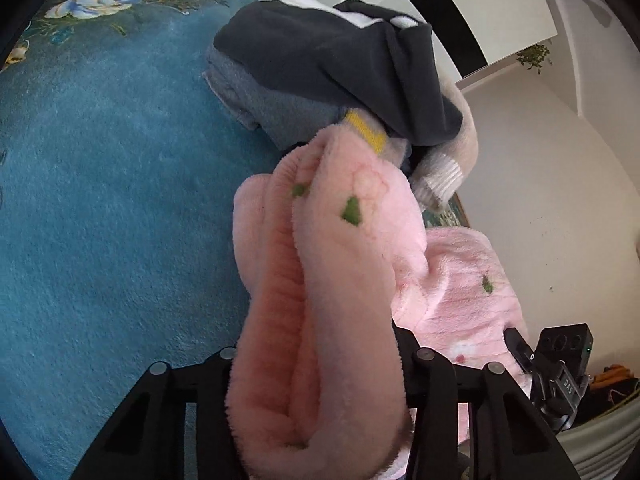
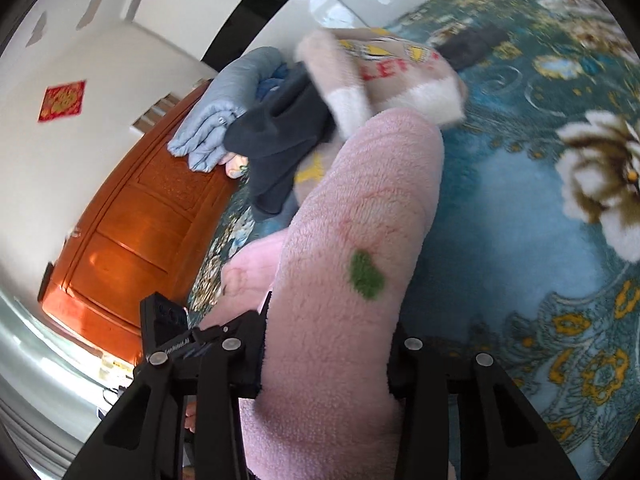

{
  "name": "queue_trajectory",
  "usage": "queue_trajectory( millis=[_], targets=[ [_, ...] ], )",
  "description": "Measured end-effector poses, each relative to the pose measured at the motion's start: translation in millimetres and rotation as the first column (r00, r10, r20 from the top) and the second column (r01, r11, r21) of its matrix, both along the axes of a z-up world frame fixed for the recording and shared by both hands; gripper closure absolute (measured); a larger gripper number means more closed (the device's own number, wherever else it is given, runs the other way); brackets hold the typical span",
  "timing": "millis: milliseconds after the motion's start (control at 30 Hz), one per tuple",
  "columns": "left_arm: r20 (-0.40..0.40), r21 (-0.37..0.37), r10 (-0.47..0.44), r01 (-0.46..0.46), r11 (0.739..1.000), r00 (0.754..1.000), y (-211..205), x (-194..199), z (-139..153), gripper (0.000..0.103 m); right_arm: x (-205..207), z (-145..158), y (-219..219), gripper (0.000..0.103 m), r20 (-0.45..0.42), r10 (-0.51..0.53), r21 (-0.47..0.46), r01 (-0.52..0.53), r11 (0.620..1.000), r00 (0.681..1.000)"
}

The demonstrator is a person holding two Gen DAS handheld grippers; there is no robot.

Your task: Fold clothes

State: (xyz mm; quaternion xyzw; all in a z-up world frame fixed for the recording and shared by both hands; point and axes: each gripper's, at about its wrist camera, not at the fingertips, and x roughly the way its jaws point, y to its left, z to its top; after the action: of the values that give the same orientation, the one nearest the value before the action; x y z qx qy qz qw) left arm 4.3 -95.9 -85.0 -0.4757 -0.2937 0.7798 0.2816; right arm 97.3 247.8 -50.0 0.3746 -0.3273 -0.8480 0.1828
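Left tongs (image 1: 320,364) pinching thick folds of pink fleece (image 1: 320,280), fabric bunching between fingers and running forward

Right tongs (image 2: 328,360) gripping same pink fleece (image 2: 352,240), cloth filling gap between fingers

Pile (image 1: 320,72) of dark, grey and beige clothes lying just ahead of both tongs

Blue floral carpet (image 1: 100,200) spreading beneath; wooden door (image 2: 132,232) left of right tongs
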Motion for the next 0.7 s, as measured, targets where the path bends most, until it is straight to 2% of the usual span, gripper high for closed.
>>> queue_trajectory(
  millis=[200, 300, 367, 467, 600, 700],
  targets=[
    [-0.088, 0.057, 0.112, -0.107, 0.993, 0.990, -78, -17, 38, 0.056, -35, 43, -57, 0.062, -0.051, 0.089, 0.066, -0.086, 0.994, 0.995],
    [-0.140, 0.077, 0.209, -0.200, 0.977, 0.968, -134, -20, 54, 0.056, -65, 56, -96, 0.062, -0.073, 0.136, 0.043, -0.133, 0.990, 0.988],
    [-0.164, 0.094, 0.296, -0.284, 0.954, 0.941, -177, -19, 61, 0.056, -90, 58, -129, 0.062, -0.083, 0.179, 0.024, -0.177, 0.984, 0.980],
    [-0.200, 0.084, 0.418, -0.410, 0.908, 0.886, -250, -10, 66, 0.056, -130, 54, -187, 0.062, -0.076, 0.241, -0.022, -0.243, 0.970, 0.967],
    [-0.265, -0.021, 0.509, -0.533, 0.846, 0.819, -318, -18, 71, 0.056, -171, 37, -266, 0.062, -0.067, 0.320, -0.050, -0.323, 0.945, 0.945],
    [-0.322, -0.067, 0.542, -0.590, 0.805, 0.776, -348, -24, 72, 0.056, -191, 19, -317, 0.063, -0.074, 0.365, -0.057, -0.369, 0.928, 0.928]
  ],
)
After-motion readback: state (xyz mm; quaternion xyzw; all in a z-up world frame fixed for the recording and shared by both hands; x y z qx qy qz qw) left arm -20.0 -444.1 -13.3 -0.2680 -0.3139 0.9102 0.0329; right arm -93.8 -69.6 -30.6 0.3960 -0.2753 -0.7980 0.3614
